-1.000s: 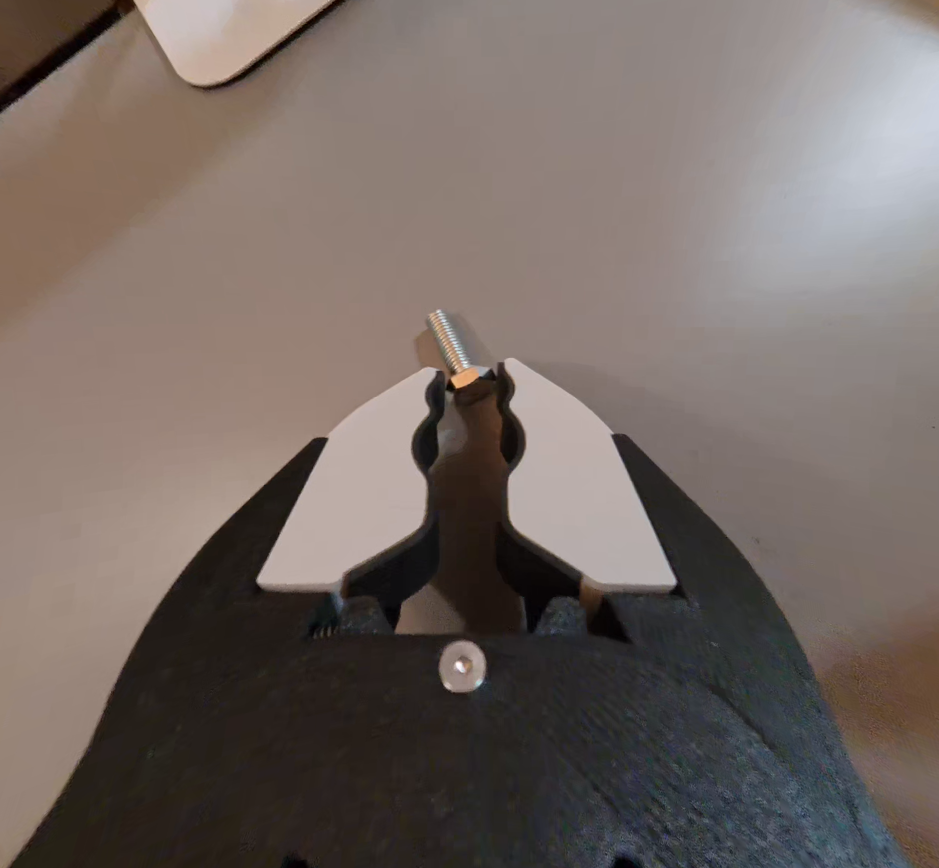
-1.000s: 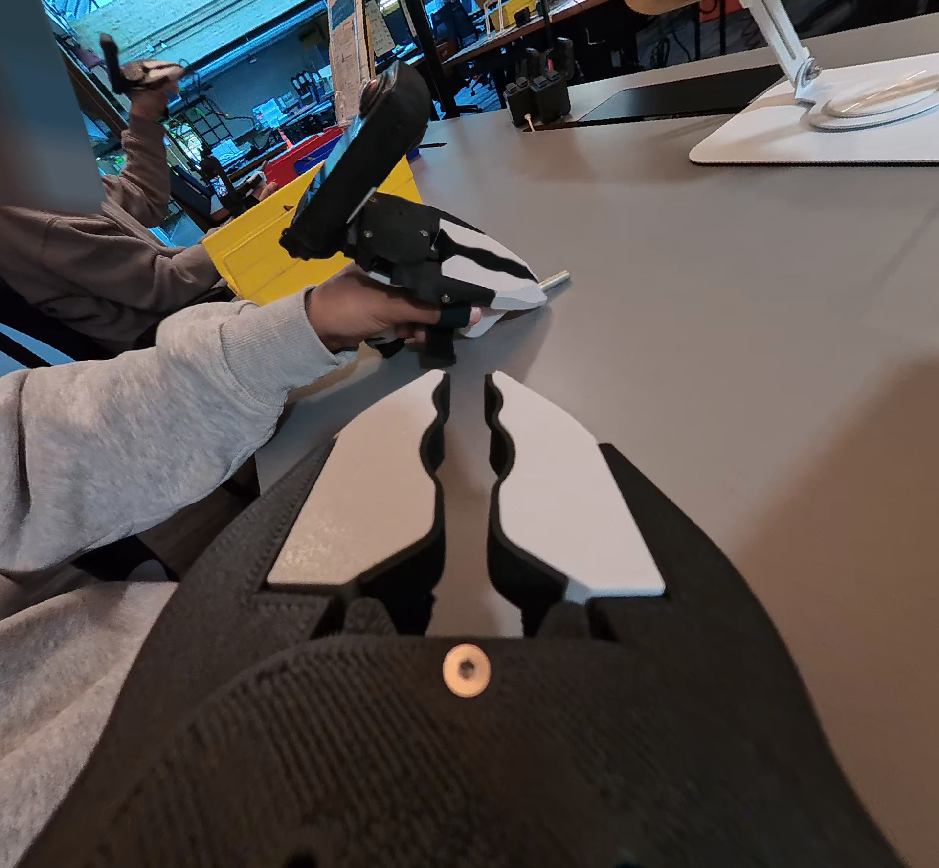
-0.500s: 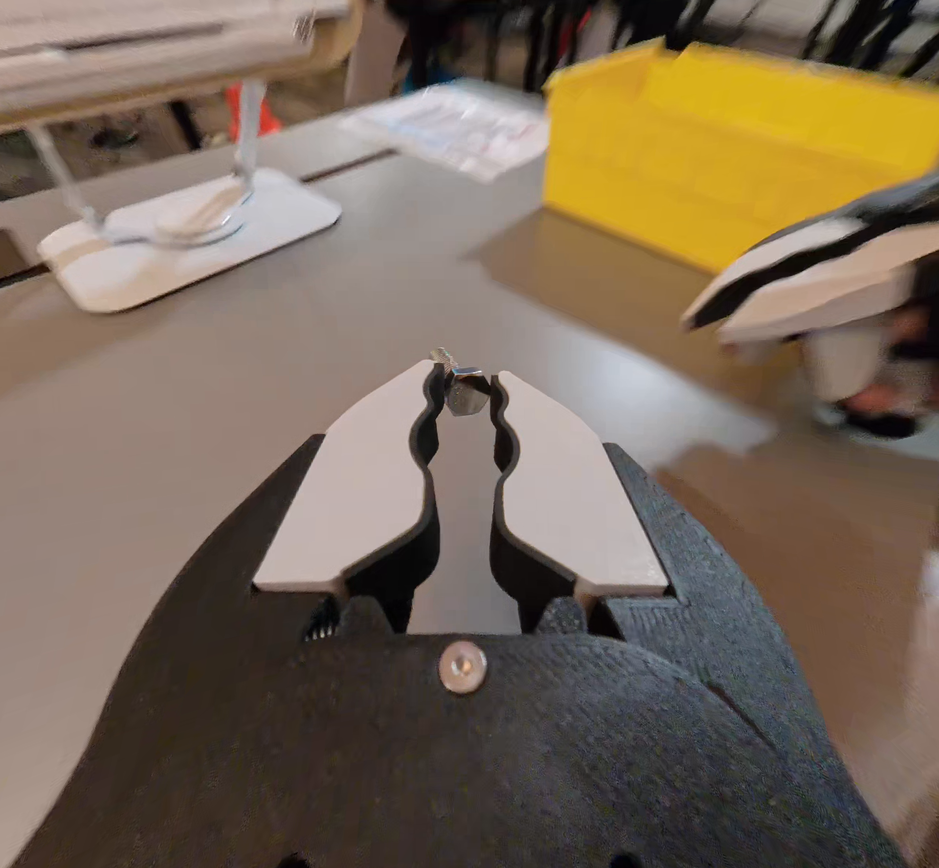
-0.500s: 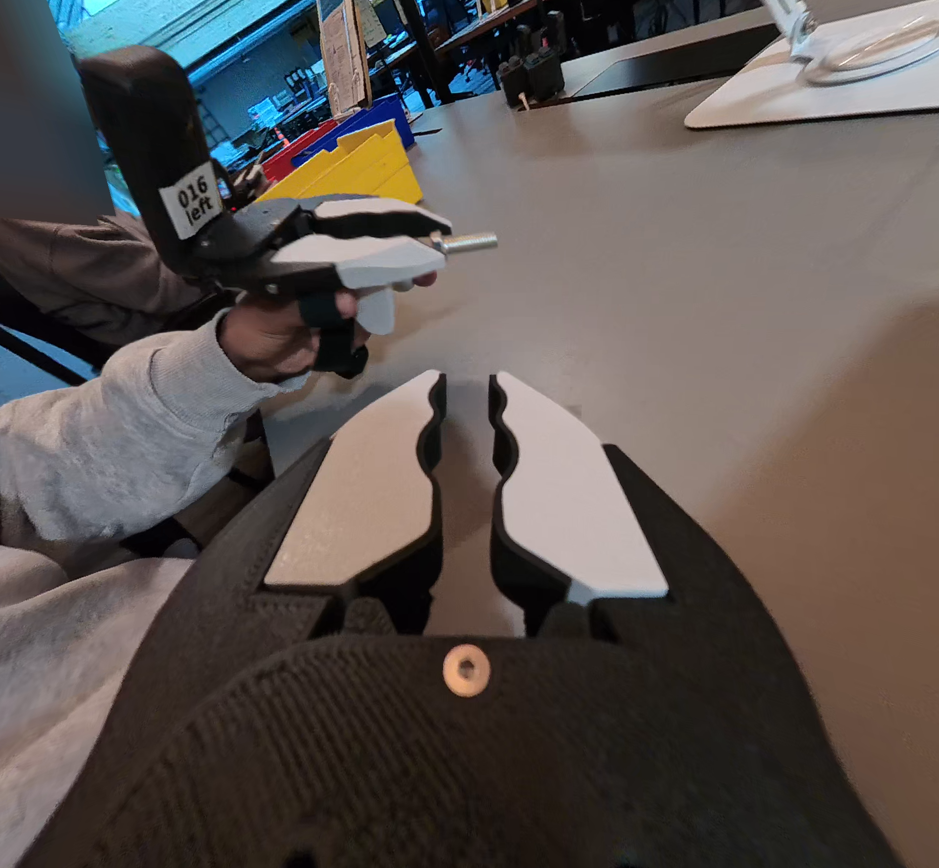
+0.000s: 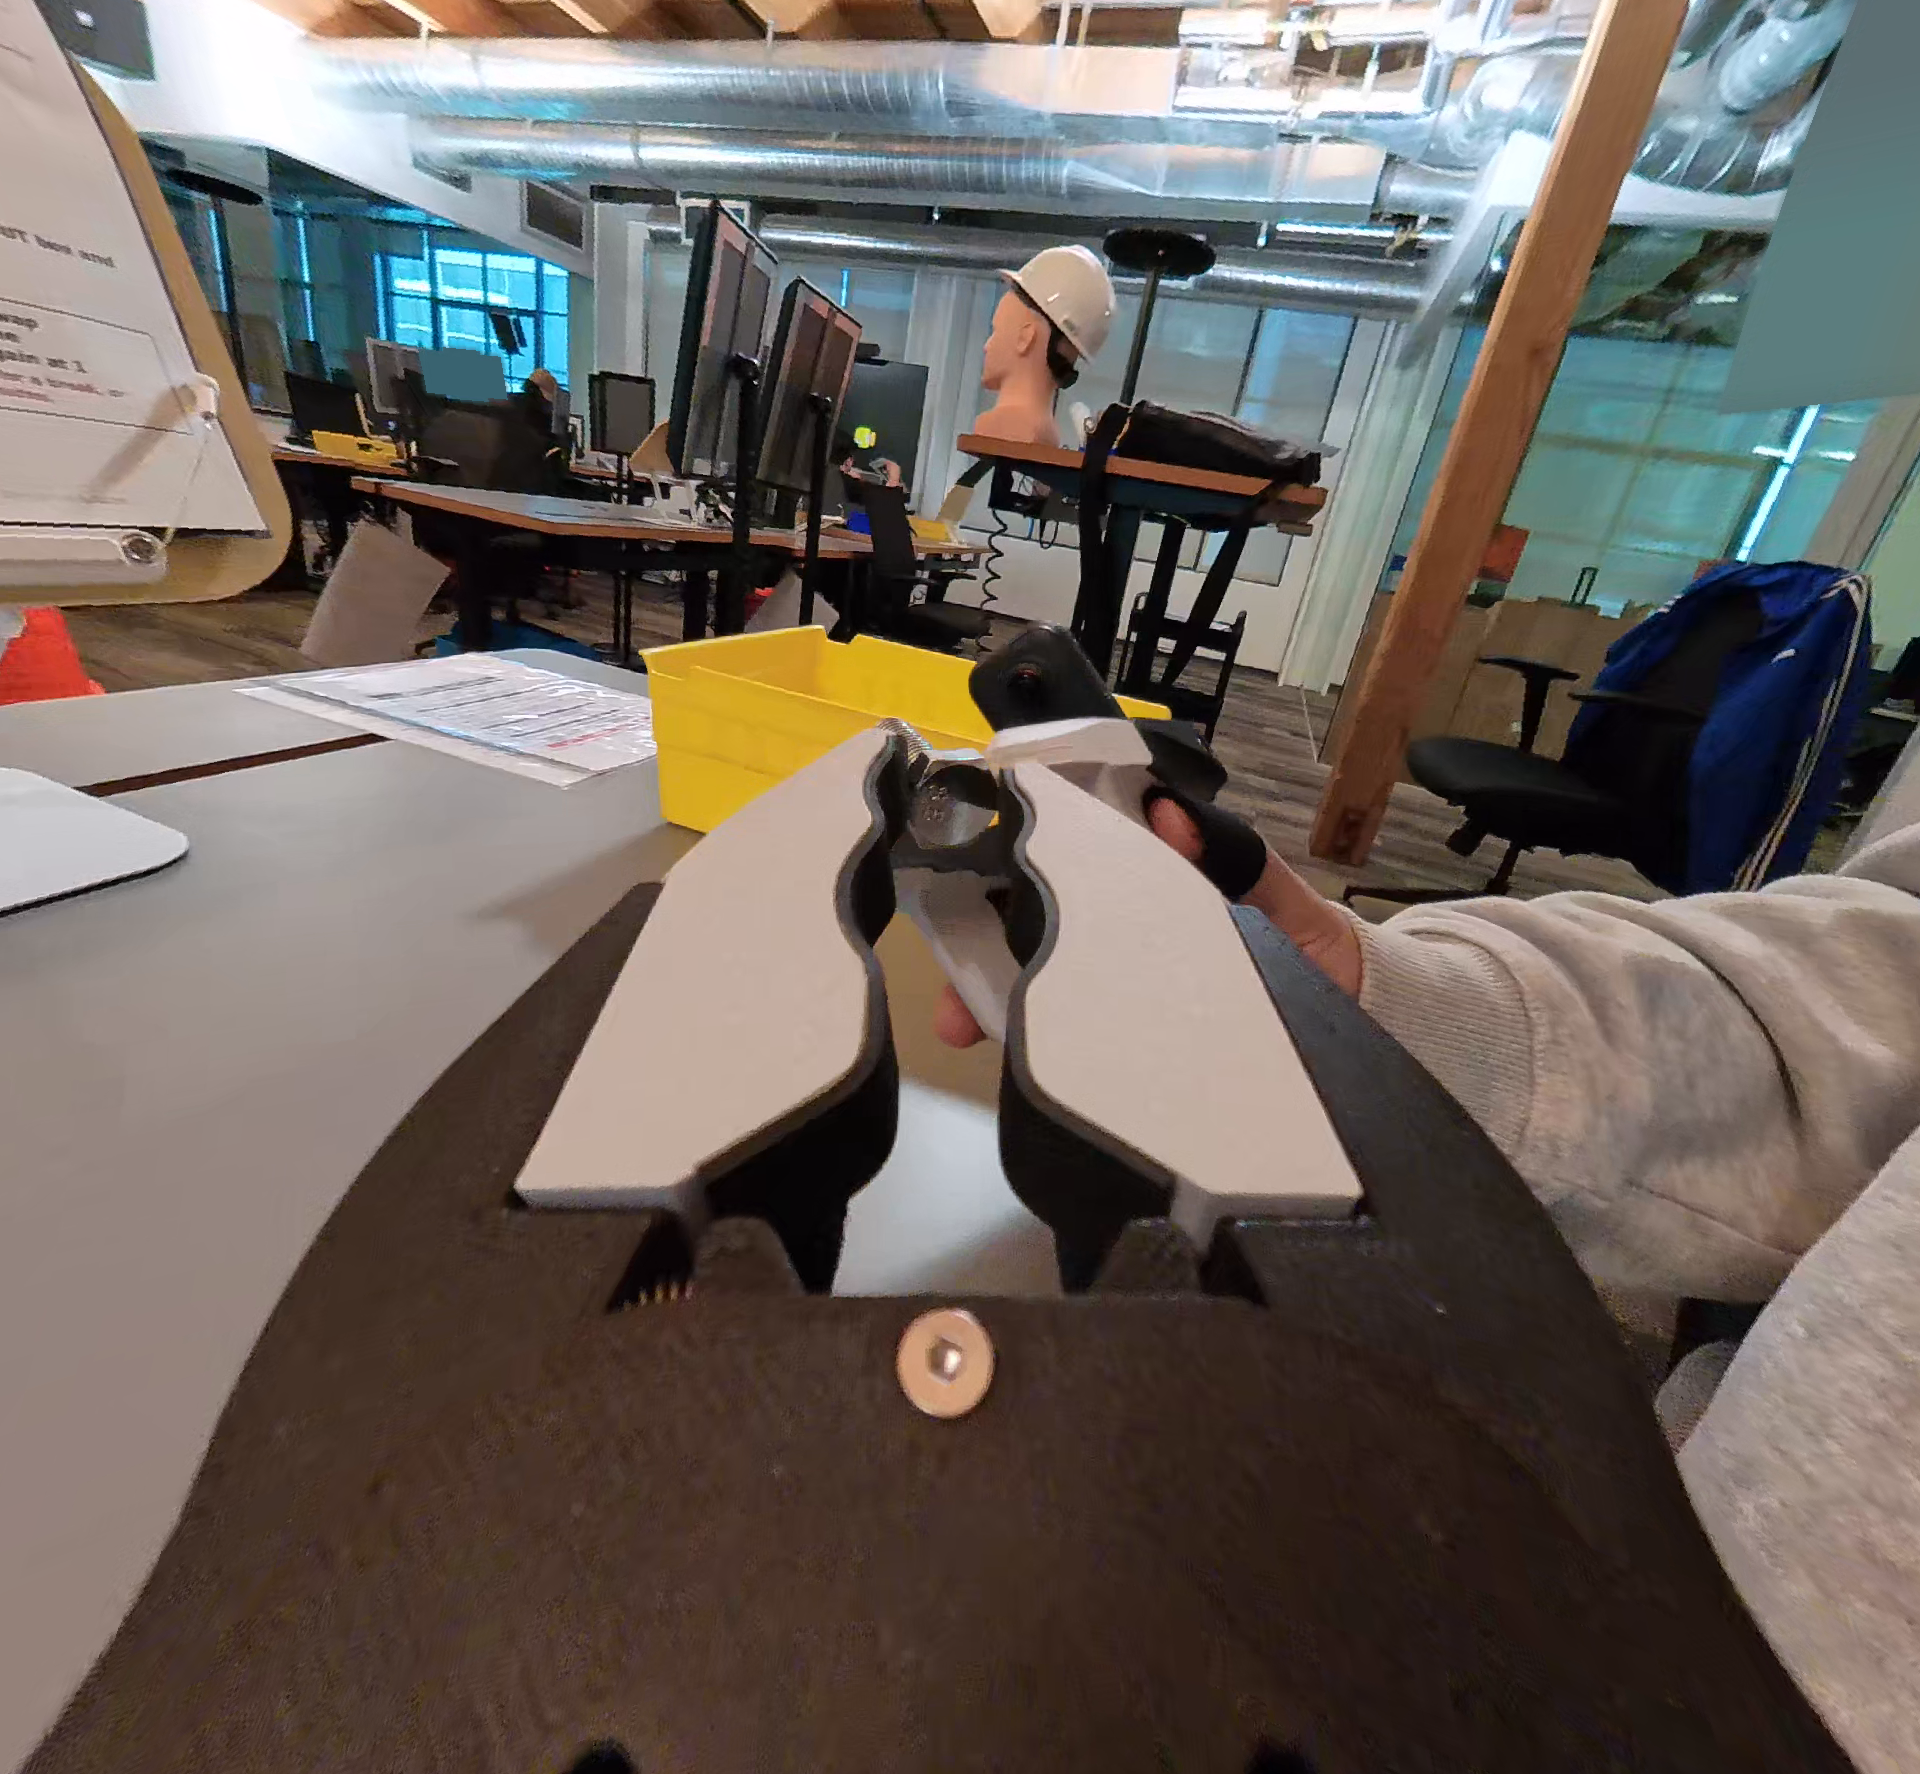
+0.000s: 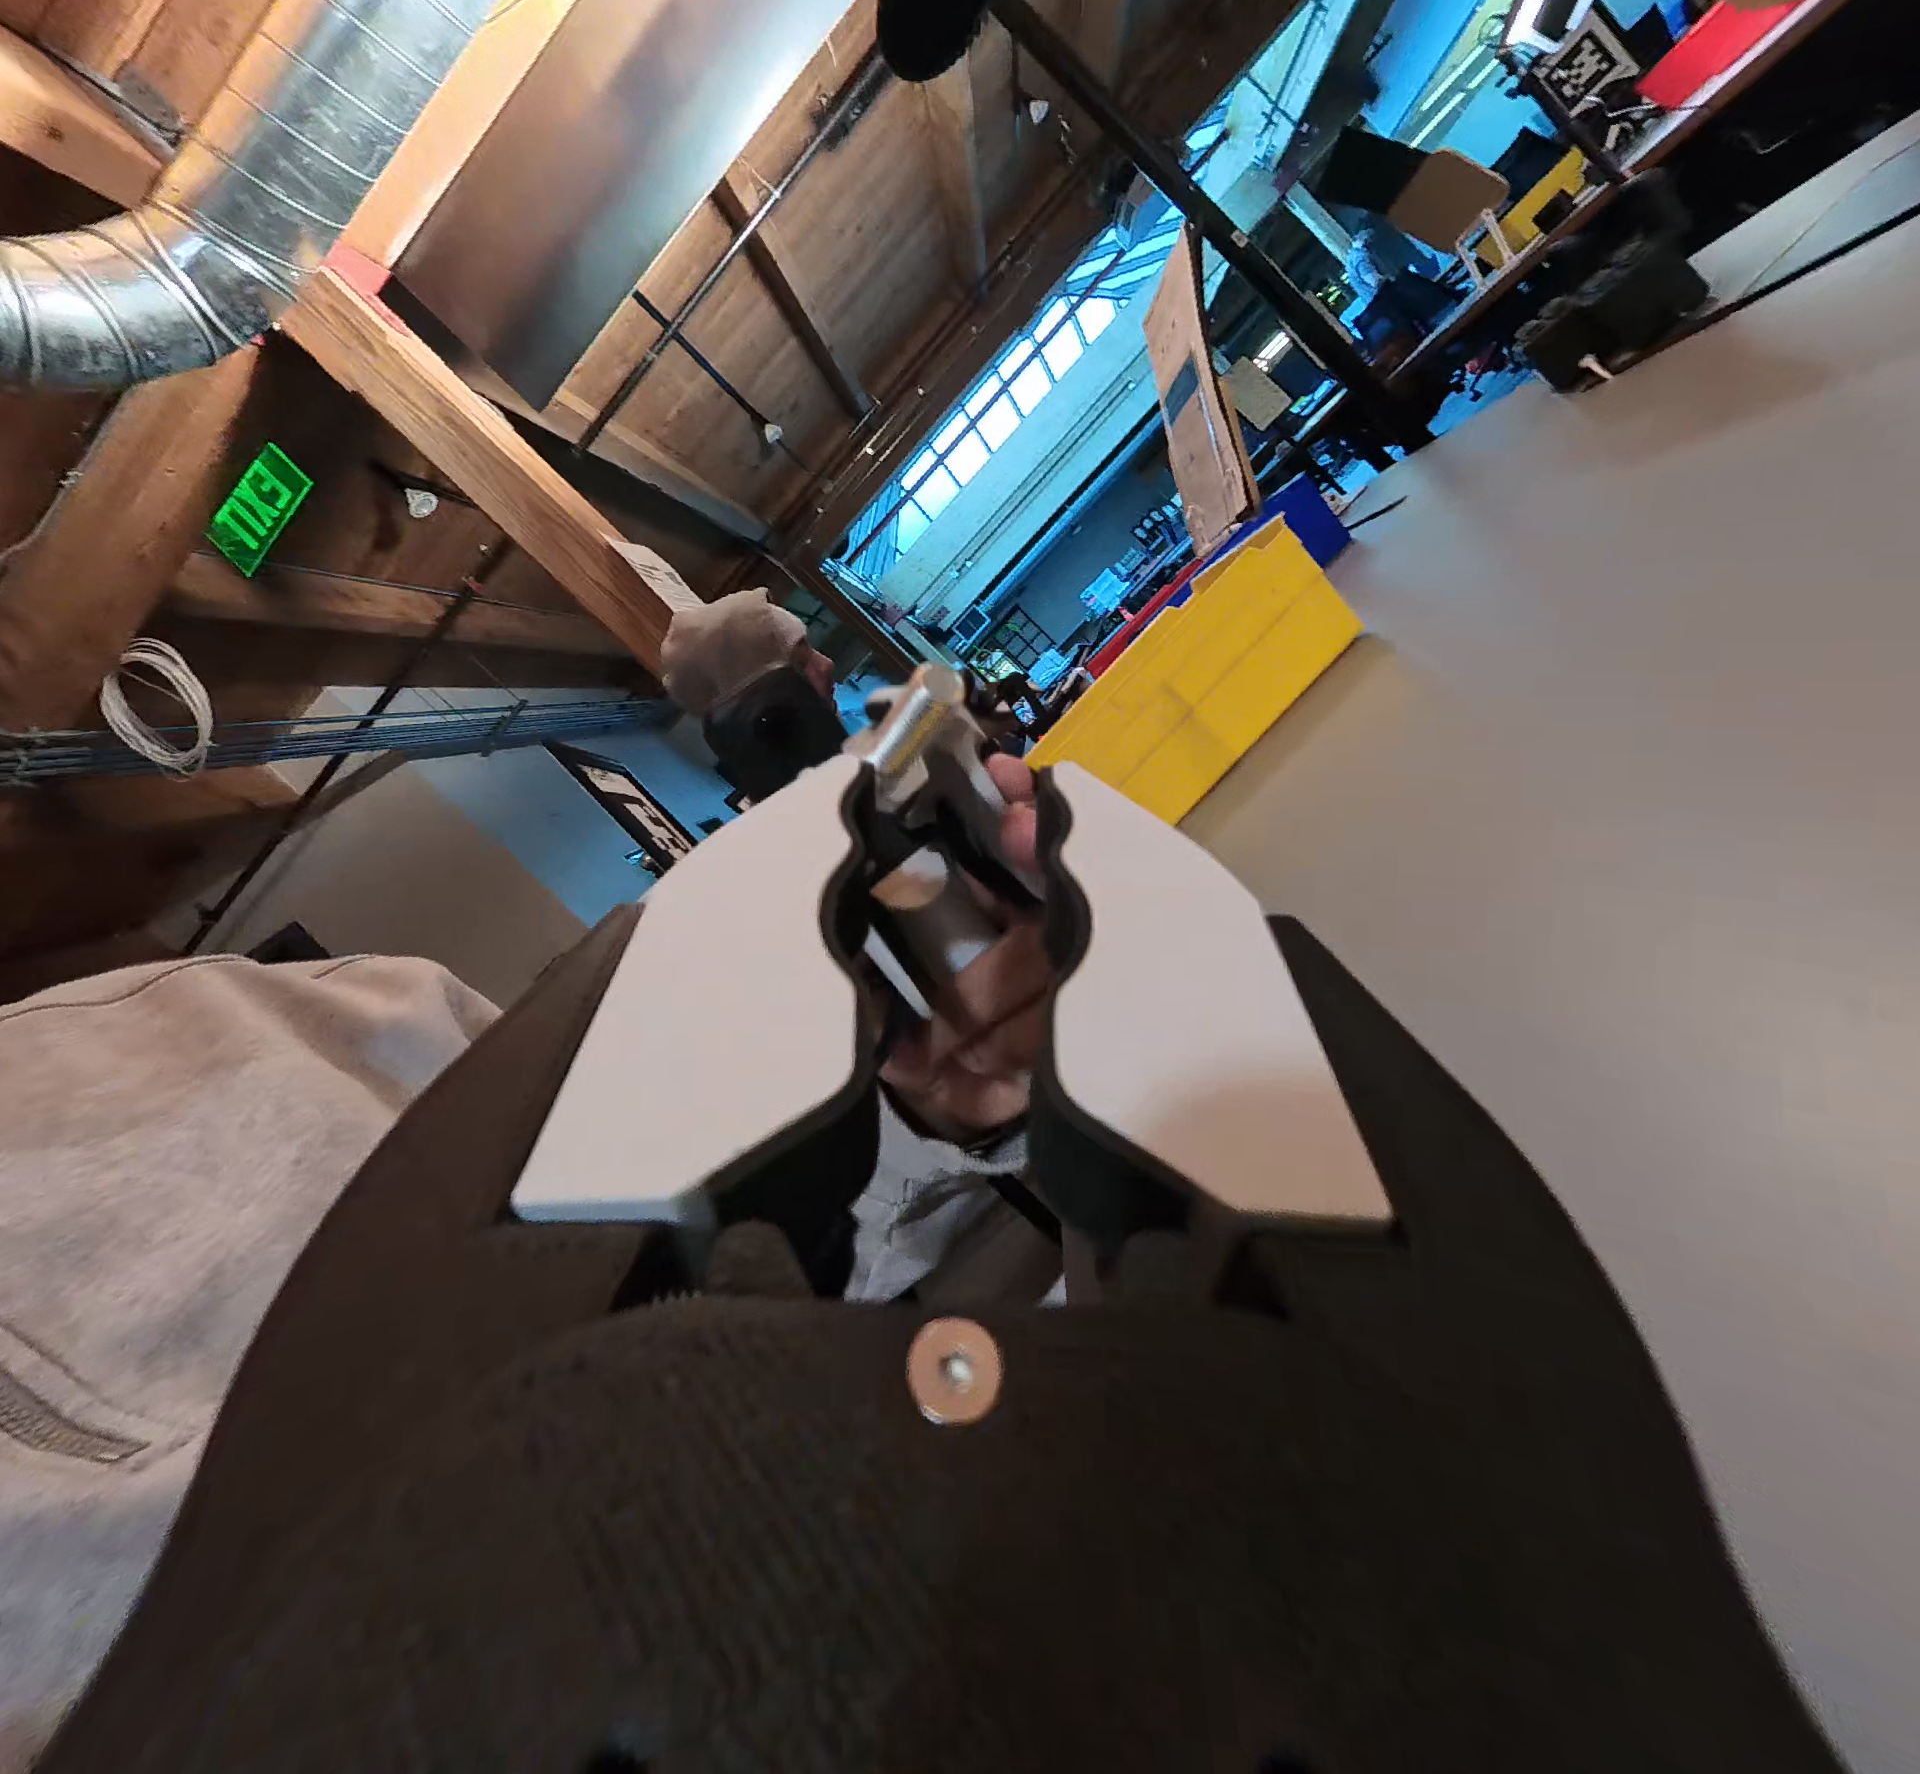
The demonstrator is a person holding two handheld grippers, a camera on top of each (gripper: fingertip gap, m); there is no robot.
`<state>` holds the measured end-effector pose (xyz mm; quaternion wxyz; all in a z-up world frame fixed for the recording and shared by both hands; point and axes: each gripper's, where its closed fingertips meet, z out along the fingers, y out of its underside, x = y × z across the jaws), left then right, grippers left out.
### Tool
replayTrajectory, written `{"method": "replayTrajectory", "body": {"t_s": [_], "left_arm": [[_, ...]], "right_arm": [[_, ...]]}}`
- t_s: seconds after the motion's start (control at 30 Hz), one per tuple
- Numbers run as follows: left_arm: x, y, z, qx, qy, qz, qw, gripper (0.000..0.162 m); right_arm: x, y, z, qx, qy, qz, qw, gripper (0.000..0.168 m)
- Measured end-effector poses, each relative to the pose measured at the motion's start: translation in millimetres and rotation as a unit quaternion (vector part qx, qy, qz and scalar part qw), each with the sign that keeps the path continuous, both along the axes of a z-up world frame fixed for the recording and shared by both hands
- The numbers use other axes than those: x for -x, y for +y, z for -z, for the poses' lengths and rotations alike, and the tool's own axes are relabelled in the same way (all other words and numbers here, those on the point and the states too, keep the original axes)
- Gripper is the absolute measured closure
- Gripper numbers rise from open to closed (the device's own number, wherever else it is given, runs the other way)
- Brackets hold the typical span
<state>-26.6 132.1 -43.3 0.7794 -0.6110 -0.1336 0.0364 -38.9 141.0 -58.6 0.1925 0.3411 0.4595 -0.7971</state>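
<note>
We see the left gripper (image 5: 943, 789) clamped on the bolt's (image 5: 940, 802) hex head above the grey table (image 5: 312, 945); our right gripper (image 6: 951, 794), slightly parted, flanks its shank

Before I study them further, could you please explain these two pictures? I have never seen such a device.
A person carries two hand-held tools; each has a two-finger gripper and a camera looking along the fingers. One picture comes from the left tool, the other, tilted, from the right. The left gripper is shut on the head of a metal bolt, above the grey table. The right gripper is open, its tips near the bolt; contact is unclear. A yellow bin and a plastic-covered sheet lie on the table.
</note>
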Motion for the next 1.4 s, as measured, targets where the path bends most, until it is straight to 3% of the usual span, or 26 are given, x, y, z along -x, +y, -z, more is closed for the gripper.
{"method": "replayTrajectory", "body": {"t_s": [0.27,0.5,0.63,0.9,1.07,1.4], "left_arm": [[-4,6,15,0.022,-0.004,-0.001,1.000,0.145],[1,6,32,0.082,0.023,-0.037,0.996,0.143],[6,6,50,0.133,0.024,-0.042,0.990,0.127],[-8,-1,68,0.136,-0.083,0.115,0.981,0.124],[-21,-7,58,0.102,-0.079,0.179,0.975,0.123],[-28,-5,59,0.107,-0.039,0.176,0.978,0.132]], "right_arm": [[-3,-3,-3,0.013,0.008,-0.023,1.000,0.158],[2,-6,6,-0.088,0.053,0.016,0.995,0.159],[5,-3,9,-0.156,0.100,0.050,0.981,0.159],[-11,-5,12,-0.257,0.221,0.025,0.941,0.159],[-25,-19,17,-0.287,0.261,-0.009,0.922,0.159],[-32,-24,20,-0.289,0.263,-0.033,0.920,0.158]]}}
